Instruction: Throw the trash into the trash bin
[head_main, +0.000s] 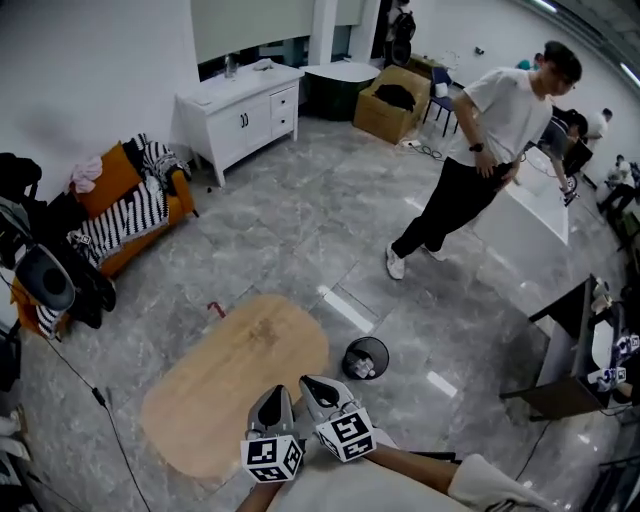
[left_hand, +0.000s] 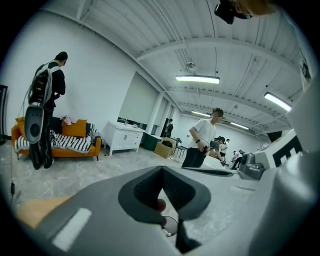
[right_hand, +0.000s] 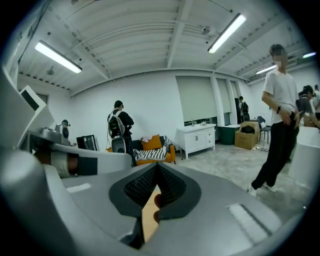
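With left gripper (head_main: 275, 395) and right gripper (head_main: 312, 382) both pinched together empty over the table (head_main: 225, 385), could topple the bin (head_main: 365, 357) just beside it on a low swing

We note white walls (head_main: 90, 60) and a grey marble-pattern tiled floor (head_main: 300, 220), lit by fluorescent ceiling strips (left_hand: 197, 79). A white cabinet (head_main: 240, 110) stands against the far wall, and left of it in the head view is an orange sofa (head_main: 115, 180) with a striped throw (head_main: 130, 215). We see an oval wooden table (head_main: 230, 380) on the near floor and an open cardboard box (head_main: 392, 105) at the far end.
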